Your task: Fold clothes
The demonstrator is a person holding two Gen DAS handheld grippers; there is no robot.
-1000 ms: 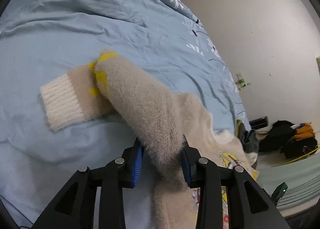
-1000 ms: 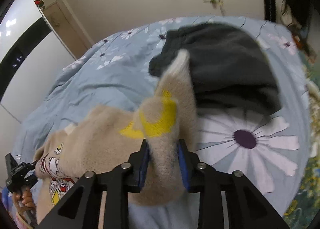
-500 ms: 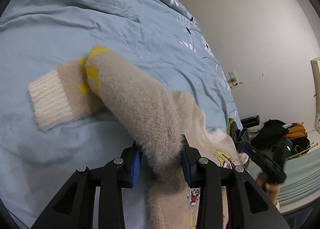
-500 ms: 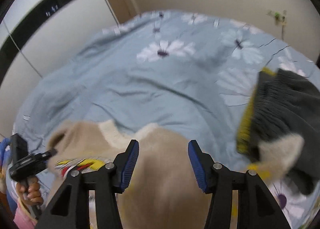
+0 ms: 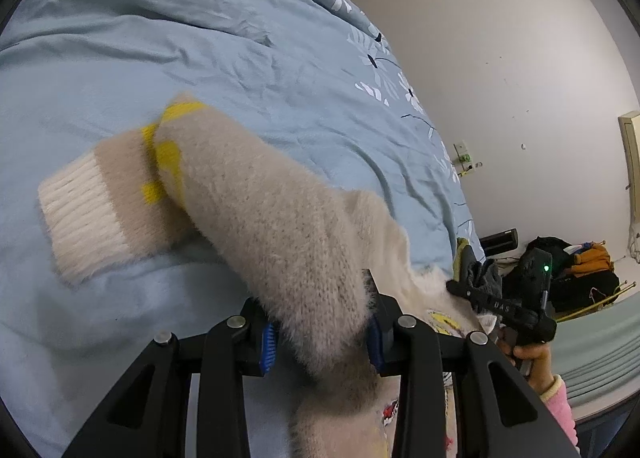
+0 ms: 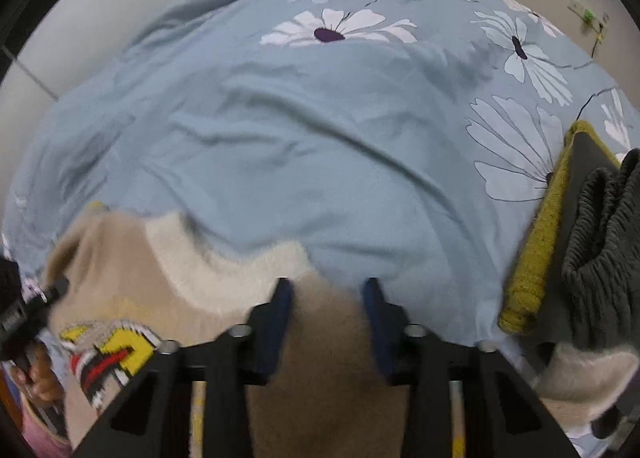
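A fluffy beige sweater lies on the bed. Its sleeve [image 5: 260,210], with yellow marks and a white ribbed cuff [image 5: 80,218], is folded back on itself. My left gripper [image 5: 320,334] is shut on this sleeve near the shoulder. In the right wrist view the sweater body [image 6: 120,258] shows a white collar [image 6: 224,270] and a cartoon print [image 6: 108,354]. My right gripper [image 6: 328,298] points down at the shoulder beside the collar. Its jaws are closing, and beige knit fills the gap between the pads. The other sleeve's end [image 6: 580,378] lies at the lower right.
The bed has a blue floral duvet [image 6: 320,138]. A dark grey garment with a mustard edge [image 6: 592,238] lies to the right of the sweater. A hand in a pink sleeve [image 5: 532,354] holds the right gripper. Bags and clothes [image 5: 572,270] sit on the floor by the wall.
The right gripper let go of the yellow-marked sleeve by the grey garment, opened wide, swung left to the shoulder near the collar and narrowed again. The left gripper kept its hold.
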